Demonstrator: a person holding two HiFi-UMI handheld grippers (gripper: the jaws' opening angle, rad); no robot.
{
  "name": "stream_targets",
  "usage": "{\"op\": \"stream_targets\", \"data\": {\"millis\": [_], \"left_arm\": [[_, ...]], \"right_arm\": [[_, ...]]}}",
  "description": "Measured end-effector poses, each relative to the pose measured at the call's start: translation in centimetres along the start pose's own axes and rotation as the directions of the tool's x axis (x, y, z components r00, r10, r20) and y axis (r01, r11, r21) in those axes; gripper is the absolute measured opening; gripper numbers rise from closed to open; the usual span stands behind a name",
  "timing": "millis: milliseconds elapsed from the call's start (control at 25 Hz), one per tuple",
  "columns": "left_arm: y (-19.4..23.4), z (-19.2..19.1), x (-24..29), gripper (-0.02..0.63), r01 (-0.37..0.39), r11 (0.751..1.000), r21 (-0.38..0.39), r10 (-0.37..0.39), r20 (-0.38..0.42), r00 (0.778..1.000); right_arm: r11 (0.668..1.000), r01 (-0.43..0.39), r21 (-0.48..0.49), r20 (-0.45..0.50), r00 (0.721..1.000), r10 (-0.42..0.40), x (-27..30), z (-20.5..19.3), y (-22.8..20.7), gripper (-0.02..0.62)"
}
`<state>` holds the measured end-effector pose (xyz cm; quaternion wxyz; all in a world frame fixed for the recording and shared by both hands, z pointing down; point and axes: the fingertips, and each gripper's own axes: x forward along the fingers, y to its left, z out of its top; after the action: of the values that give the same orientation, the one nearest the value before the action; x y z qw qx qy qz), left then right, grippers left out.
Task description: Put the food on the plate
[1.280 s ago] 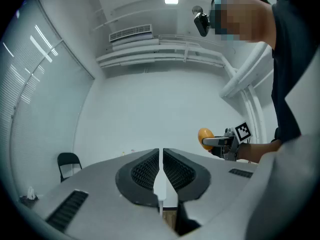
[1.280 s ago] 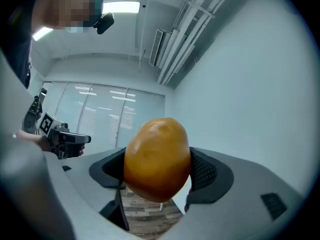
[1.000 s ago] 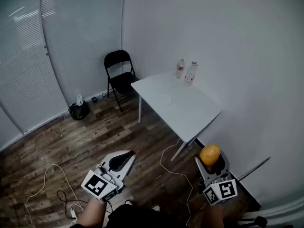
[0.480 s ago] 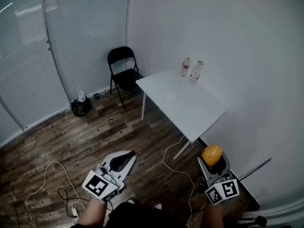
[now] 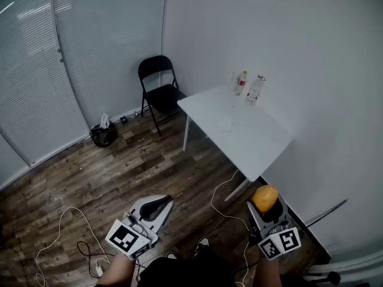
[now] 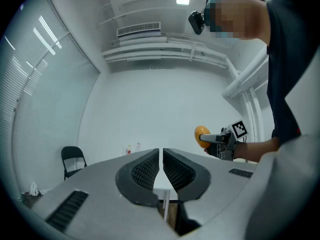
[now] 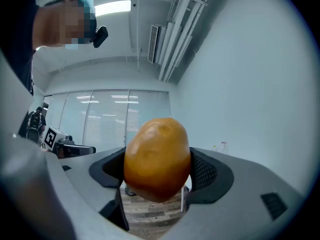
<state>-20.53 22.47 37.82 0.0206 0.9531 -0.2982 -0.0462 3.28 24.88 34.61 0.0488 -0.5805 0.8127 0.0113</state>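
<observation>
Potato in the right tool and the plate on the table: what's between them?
In the head view, only a bare stretch of the white table lies between the potato and the plate; nothing stands there.

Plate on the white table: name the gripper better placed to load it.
Right. The right gripper clamps the potato and stands nearer the table; the left gripper is shut and empty.
</observation>
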Motion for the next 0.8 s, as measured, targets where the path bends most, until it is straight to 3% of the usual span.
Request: {"op": "stream_targets", "data": {"millis": [360, 800], "left_arm": [[5.4, -0.7, 7.9, 0.043, -0.008, 1.000, 0.017, 0.009, -0.016, 1.000], [10.9, 0.1, 25.0, 0.042, -0.066, 0.997, 0.037, 0.066, -0.018, 0.998]], "right_arm": [[0.999, -0.034, -0.003, -0.010, 0.999, 0.034, 7.3, -1.7, -5.8, 0.373], [0.996, -0.076, 0.053, -0.023, 0.997, 0.078, 18.1, -2.3, -21.6, 0.374]]}}
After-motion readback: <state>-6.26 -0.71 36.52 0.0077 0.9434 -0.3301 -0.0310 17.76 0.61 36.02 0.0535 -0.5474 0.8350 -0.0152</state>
